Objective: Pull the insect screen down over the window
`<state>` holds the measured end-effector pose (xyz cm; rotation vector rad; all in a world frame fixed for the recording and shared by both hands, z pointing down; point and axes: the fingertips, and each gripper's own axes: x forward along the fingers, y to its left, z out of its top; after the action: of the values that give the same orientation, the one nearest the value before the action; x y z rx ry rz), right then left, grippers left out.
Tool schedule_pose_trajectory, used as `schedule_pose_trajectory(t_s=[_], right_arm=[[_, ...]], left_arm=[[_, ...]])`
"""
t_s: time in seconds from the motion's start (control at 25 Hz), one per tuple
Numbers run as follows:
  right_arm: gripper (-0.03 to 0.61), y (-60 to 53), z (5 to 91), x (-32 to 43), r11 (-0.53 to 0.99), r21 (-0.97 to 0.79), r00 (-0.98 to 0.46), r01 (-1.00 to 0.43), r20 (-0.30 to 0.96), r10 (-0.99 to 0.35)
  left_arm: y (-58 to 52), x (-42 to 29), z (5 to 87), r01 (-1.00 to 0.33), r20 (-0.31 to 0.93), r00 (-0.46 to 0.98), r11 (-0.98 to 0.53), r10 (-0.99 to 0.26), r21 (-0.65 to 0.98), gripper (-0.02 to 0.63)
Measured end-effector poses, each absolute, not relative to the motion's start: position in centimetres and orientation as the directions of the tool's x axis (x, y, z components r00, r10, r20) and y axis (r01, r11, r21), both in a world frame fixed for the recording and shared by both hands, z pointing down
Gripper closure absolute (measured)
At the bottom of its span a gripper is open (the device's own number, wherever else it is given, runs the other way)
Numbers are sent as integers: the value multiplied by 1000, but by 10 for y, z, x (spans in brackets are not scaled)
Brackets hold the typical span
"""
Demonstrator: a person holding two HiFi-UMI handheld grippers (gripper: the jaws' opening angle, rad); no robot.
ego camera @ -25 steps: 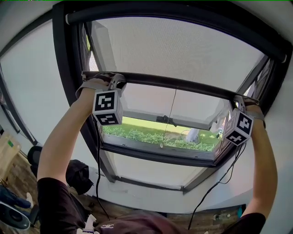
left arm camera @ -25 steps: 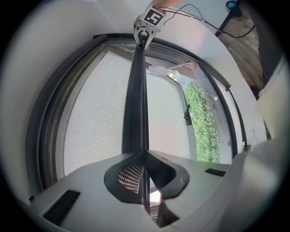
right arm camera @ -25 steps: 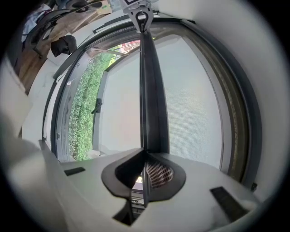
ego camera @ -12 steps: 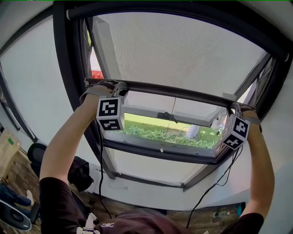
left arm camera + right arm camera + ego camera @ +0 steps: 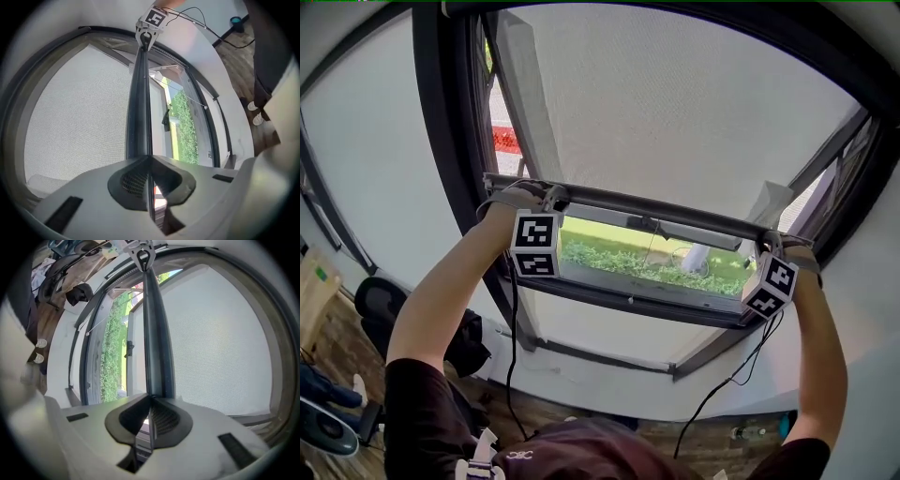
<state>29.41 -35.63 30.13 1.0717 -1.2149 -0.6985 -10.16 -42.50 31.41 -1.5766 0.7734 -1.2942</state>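
Grey mesh insect screen (image 5: 675, 112) — dark bar (image 5: 609, 199) low over window (image 5: 619, 298).

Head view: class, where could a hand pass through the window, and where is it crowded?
Free: the open strip between the screen bar and the lower window frame, midway along. Crowded: the bar's ends, where the left gripper and right gripper clamp it.

Pull bar (image 5: 666, 208) now sits lower in the window frame (image 5: 441, 141) than a second ago. Left gripper (image 5: 550, 196) and right gripper (image 5: 766, 243) are down with it, one at each end. Screen mesh (image 5: 675, 103) covers more of the opening. The strip of greenery (image 5: 647, 264) under the bar is narrower.
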Motion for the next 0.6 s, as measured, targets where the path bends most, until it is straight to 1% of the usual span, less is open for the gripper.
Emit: schedule_pose_trajectory(t_s=[0.12,0.24,0.6], right_arm=[[557,-356,321,294,401,909,248,-113,417,-874],[555,-356,330,294,409,905,249,-120,426,-870],[555,-358,334,295,422,898,242,-123,439,-865]], left_arm=[[-424,-103,335,79,415,250,-408,-875,-909,578],[-426,-102,345,75,418,246,-413,-874,-908,578],[-426,-101,348,71,429,243,-425,-870,-902,578]])
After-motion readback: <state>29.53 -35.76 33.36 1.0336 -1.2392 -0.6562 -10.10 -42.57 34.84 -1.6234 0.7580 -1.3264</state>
